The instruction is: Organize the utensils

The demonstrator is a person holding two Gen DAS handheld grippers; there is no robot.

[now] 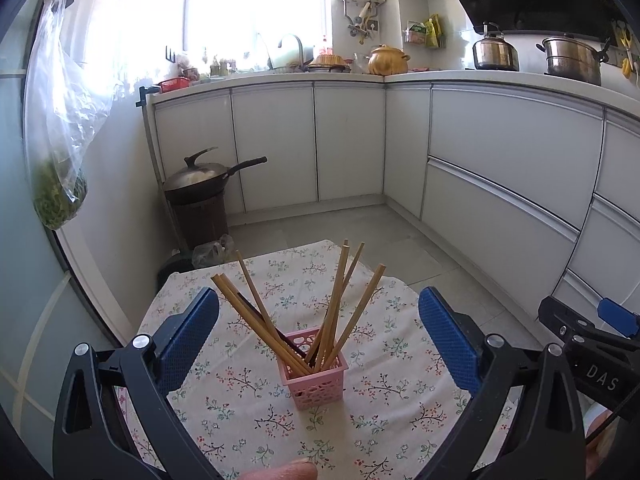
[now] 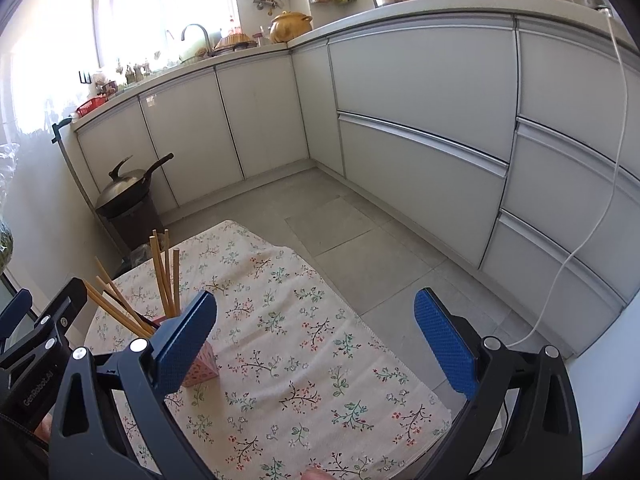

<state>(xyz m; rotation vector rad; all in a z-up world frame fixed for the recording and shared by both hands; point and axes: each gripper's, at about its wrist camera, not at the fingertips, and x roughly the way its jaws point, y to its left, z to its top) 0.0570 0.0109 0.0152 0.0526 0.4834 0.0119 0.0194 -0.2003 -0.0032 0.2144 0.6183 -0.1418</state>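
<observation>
My left gripper [image 1: 319, 332] and right gripper [image 2: 316, 338] both gape wide, holding nothing. The chopsticks [image 1: 340, 304] stand in the pink basket [image 1: 316, 380] on the floral cloth [image 1: 256, 412]. Readable lettering: "DAS" and "GenRobot.AI".

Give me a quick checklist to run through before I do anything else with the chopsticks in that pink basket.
1. Pink basket upright on the floral cloth: ok.
2. Chopsticks all inside the basket: ok, though splayed apart.
3. Left gripper open, nothing held: ok.
4. Right gripper open, nothing held: ok.
5. Loose utensils left on the cloth: none visible; the near edge is hidden, cannot tell.
</observation>
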